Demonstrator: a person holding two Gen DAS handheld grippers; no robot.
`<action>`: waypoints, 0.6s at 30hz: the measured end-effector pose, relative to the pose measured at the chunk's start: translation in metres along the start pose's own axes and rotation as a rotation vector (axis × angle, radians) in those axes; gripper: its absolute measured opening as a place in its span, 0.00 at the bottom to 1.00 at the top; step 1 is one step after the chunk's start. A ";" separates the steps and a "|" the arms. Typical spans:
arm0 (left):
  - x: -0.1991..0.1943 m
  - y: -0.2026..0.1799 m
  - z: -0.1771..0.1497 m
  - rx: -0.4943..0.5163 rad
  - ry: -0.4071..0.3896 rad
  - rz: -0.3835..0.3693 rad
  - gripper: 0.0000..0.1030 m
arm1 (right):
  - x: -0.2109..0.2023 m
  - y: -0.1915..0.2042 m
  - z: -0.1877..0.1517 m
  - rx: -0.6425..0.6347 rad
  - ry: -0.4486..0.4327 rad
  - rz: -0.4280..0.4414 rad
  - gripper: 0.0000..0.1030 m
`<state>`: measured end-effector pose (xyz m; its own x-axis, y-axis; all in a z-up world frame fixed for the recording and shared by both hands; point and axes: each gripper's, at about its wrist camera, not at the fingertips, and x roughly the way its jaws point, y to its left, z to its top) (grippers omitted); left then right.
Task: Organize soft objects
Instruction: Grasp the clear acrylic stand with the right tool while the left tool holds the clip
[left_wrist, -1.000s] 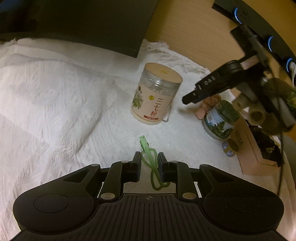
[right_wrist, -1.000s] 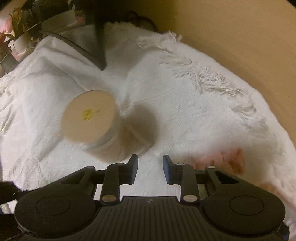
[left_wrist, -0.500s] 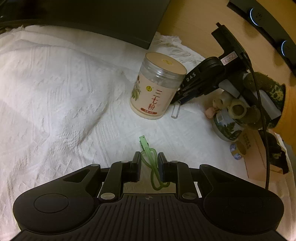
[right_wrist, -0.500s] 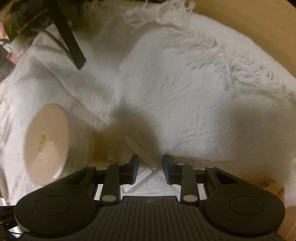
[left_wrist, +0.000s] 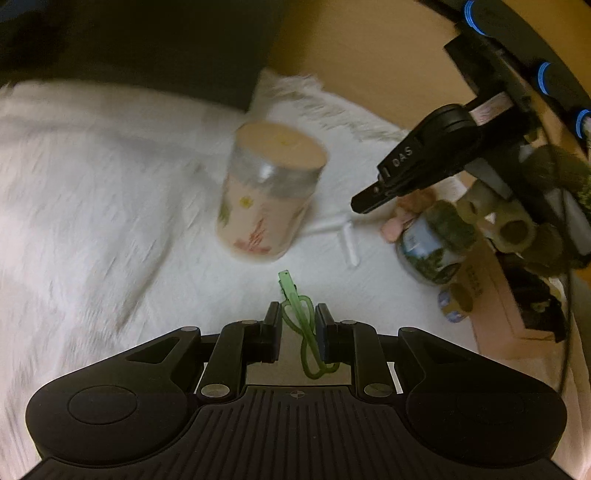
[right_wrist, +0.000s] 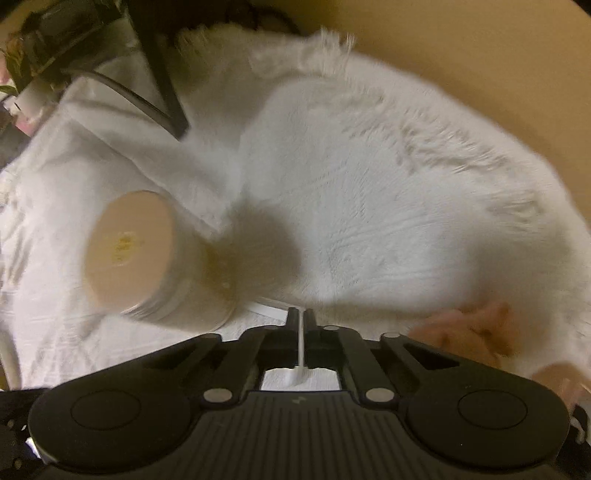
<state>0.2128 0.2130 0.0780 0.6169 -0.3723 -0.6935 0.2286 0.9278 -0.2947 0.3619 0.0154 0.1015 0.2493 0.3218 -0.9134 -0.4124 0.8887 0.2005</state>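
Two tongs | left tongs (left_wrist: 297, 326) pinch green cord (left_wrist: 301, 325) | right tongs (right_wrist: 302, 325) clamp white cloth (right_wrist: 369, 192) fold

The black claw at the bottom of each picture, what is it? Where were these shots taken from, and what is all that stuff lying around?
There is no robot here. A person holds a two-fingered claw in each hand, and each claw has a wide-angle camera looking forward along its fingers. One picture is the left claw's view and the other is the right claw's.

The left claw is closed on a thin green loop. The right claw is pinched on a white strip. The picture is too blurred to tell what that strip is.

Both claws are over a white cloth with a fringed edge. On it stands a jar with a pale lid. To the right are a small jar with a dark lid, a pink lump and some clutter I cannot make out.
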 end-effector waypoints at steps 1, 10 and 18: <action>-0.001 -0.004 0.004 0.013 -0.005 -0.004 0.21 | -0.012 0.000 -0.004 0.003 -0.017 0.003 0.01; 0.002 -0.022 0.016 0.068 0.008 -0.002 0.21 | -0.023 0.007 -0.019 0.054 -0.066 -0.011 0.21; 0.006 -0.013 0.010 0.082 0.032 0.017 0.21 | 0.046 0.023 -0.015 0.044 0.012 -0.132 0.39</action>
<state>0.2207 0.1988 0.0840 0.5970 -0.3560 -0.7189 0.2801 0.9322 -0.2291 0.3509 0.0457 0.0588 0.2879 0.1971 -0.9372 -0.3377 0.9366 0.0933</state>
